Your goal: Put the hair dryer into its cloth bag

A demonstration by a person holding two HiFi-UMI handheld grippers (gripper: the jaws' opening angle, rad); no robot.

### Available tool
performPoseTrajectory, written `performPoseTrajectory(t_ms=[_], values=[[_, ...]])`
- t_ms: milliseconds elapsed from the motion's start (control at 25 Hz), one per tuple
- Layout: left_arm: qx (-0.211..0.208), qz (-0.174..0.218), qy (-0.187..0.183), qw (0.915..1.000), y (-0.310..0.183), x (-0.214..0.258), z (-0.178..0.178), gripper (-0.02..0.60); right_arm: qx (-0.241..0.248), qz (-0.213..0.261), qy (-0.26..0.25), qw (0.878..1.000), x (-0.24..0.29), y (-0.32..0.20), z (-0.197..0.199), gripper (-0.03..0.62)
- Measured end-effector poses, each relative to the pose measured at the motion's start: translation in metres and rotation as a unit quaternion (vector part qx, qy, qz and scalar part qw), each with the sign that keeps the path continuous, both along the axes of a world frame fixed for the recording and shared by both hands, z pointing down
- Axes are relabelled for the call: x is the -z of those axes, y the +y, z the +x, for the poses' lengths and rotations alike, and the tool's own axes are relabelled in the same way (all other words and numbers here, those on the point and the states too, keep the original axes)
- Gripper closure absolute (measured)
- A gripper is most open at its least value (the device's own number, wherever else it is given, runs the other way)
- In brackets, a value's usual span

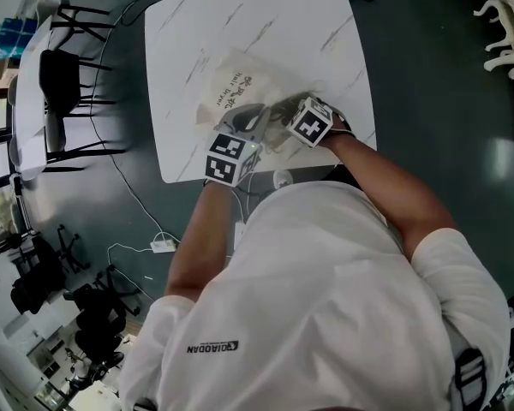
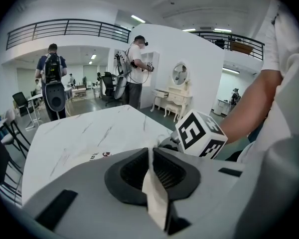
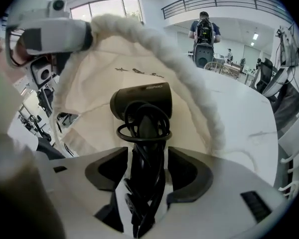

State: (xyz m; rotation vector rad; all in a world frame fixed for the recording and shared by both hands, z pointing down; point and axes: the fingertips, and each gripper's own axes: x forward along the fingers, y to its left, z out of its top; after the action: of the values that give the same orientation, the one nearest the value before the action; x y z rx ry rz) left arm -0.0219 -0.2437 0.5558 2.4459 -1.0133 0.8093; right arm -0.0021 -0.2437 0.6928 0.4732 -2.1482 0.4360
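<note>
The beige cloth bag with dark print lies on the white marble table, its mouth toward me. My left gripper is shut on the bag's edge, and a strip of the fabric stands pinched between its jaws. In the right gripper view the black hair dryer, its cord wound round the handle, lies head-first inside the bag's mouth. The corded rim arches over it. My right gripper stands open, with the handle between its jaws and a slim gap on each side.
Black chairs stand left of the table. A white cable and power strip lie on the dark floor. People walk in the background, beyond a white dressing table.
</note>
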Motion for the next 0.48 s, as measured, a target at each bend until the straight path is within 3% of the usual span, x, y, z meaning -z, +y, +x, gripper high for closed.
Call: performPoseTrajectory(t_ms=[200, 480], values=[[-0.005, 0.001, -0.002, 1.0000, -0.003, 0.002, -0.001, 0.531, -0.004, 0.025, -0.034, 0.999, 0.034, 0.013, 0.031, 0.309], [-0.003, 0.000, 0.002, 1.0000, -0.006, -0.002, 0.000, 0.531, -0.022, 0.013, -0.007, 1.000, 0.006, 0.043, 0.072, 0.339]])
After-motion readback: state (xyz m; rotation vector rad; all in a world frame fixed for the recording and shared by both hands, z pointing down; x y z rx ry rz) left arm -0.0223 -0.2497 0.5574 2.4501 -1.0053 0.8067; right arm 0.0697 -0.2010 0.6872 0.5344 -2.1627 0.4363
